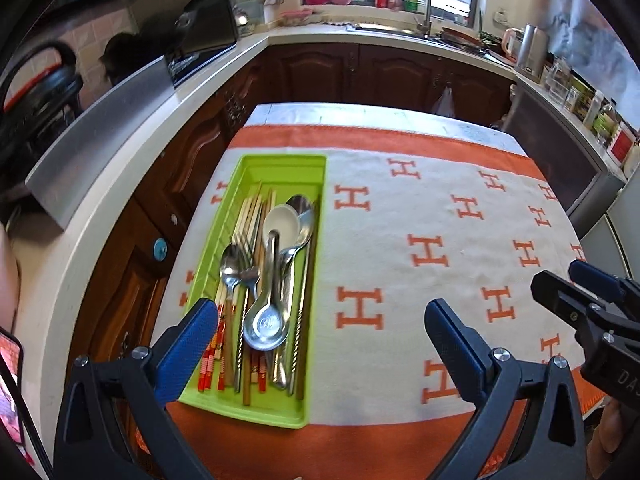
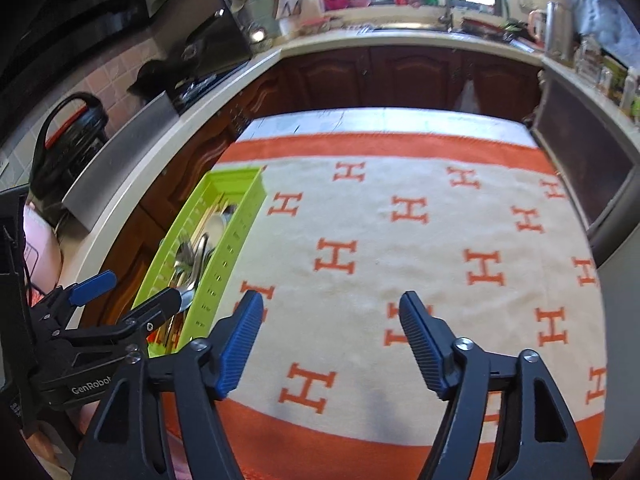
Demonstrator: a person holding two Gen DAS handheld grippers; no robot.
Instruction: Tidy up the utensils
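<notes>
A lime-green utensil tray (image 1: 280, 168) lies at the left side of the table on a white cloth with orange H marks (image 1: 400, 220). Inside it lie chopsticks (image 1: 252, 208), a fork (image 1: 245, 248), metal spoons (image 1: 266, 320) and a white spoon (image 1: 282, 220). My left gripper (image 1: 322, 314) hovers open above the tray's near end, with nothing between its fingers. My right gripper (image 2: 332, 308) is open over bare cloth to the right of the tray (image 2: 236, 240), also holding nothing. Each gripper shows in the other's view, the right one (image 1: 576, 284) at the edge and the left one (image 2: 132, 292) by the tray.
Dark wooden cabinets (image 1: 360, 72) under a white counter (image 1: 120, 184) wrap around the table's left and far sides. A sink with a tap (image 1: 424, 4) sits at the back under a window. Jars and bottles (image 1: 592, 108) line the right counter. A stove (image 1: 200, 56) is at the left.
</notes>
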